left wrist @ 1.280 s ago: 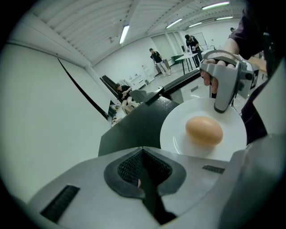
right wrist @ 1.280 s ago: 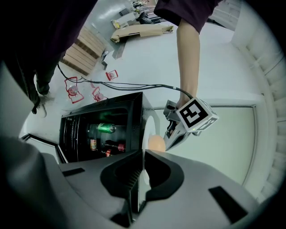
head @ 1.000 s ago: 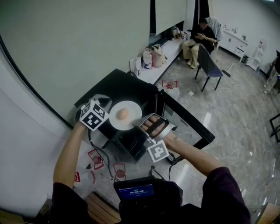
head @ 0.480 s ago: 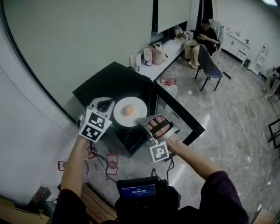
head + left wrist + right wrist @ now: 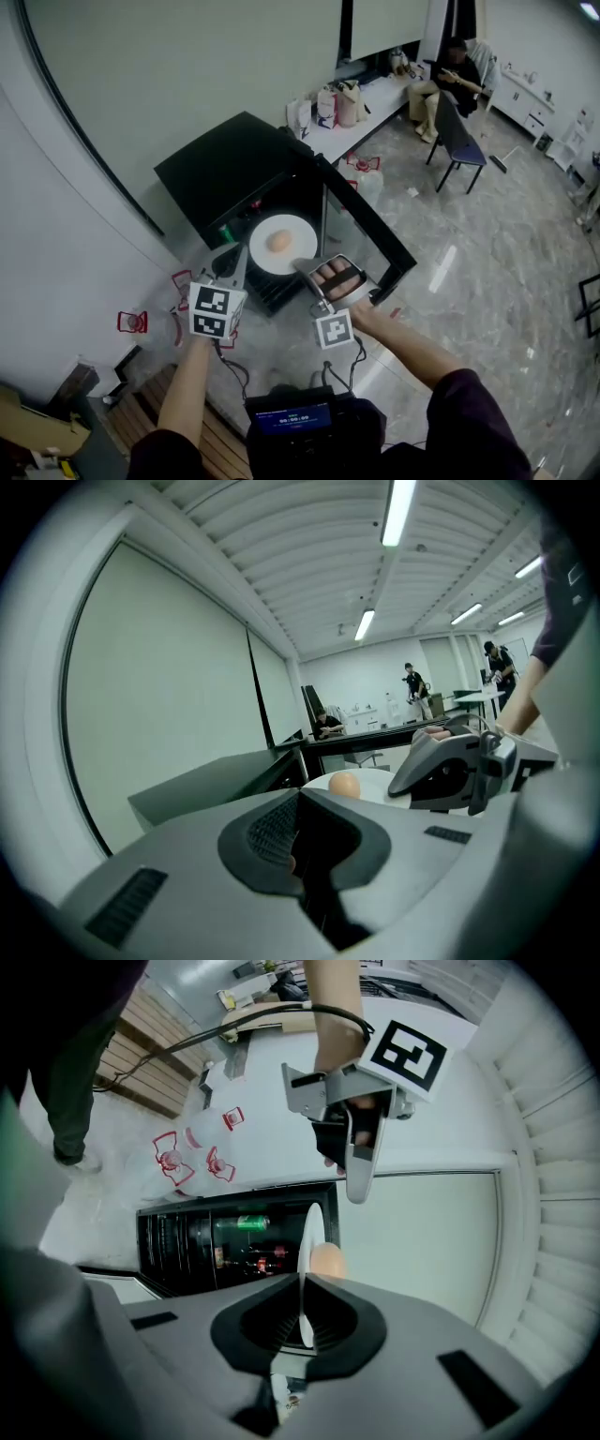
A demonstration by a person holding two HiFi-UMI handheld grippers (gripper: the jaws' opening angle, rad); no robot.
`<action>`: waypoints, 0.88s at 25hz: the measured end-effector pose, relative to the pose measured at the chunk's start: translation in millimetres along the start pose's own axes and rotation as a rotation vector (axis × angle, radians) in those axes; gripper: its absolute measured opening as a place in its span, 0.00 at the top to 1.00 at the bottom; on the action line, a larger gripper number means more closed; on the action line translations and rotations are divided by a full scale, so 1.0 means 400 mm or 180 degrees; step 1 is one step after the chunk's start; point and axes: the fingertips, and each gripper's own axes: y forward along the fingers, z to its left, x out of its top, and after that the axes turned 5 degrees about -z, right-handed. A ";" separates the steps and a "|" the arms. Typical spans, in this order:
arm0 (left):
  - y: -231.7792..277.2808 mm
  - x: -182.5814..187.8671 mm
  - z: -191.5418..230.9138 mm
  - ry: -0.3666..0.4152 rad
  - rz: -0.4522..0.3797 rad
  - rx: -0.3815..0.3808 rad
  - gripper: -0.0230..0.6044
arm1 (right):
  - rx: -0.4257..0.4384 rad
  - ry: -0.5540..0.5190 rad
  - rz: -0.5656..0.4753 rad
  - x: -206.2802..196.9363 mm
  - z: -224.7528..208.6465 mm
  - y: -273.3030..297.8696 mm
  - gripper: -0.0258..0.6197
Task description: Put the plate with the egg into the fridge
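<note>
From the head view, a small black fridge stands by the wall with its door swung open. The white plate with the brown egg on it is up in the air, right at the open front of the fridge. The right gripper holds the plate by its near edge. The left gripper is just beside the plate on the left and does not touch it.

In the left gripper view, the jaws are together with nothing between them. Past them sit the egg and the plate, and the right gripper is behind those. The dark fridge top is on the left.

In the right gripper view, the jaws are clamped on the thin rim of the plate, which shows from the side. The egg sits on it close to the jaws. Behind the plate the fridge is open and dark inside, with a green can on a shelf. The left gripper hangs above, its jaws together.
</note>
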 end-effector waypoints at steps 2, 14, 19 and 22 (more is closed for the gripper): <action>-0.025 -0.035 -0.052 -0.0207 -0.0012 0.0052 0.95 | 0.0016 0.0024 -0.0037 0.009 0.022 -0.014 0.93; -0.089 -0.146 -0.148 -0.0699 -0.0012 0.0190 0.95 | 0.0128 0.0040 -0.0103 0.059 0.092 0.006 0.93; -0.098 -0.184 -0.118 -0.0700 -0.0033 0.0234 0.95 | 0.0183 -0.0047 -0.0092 0.082 0.127 0.057 0.93; -0.102 -0.223 -0.101 -0.0754 -0.0047 0.0249 0.95 | 0.0257 -0.0149 -0.0064 0.093 0.165 0.108 0.93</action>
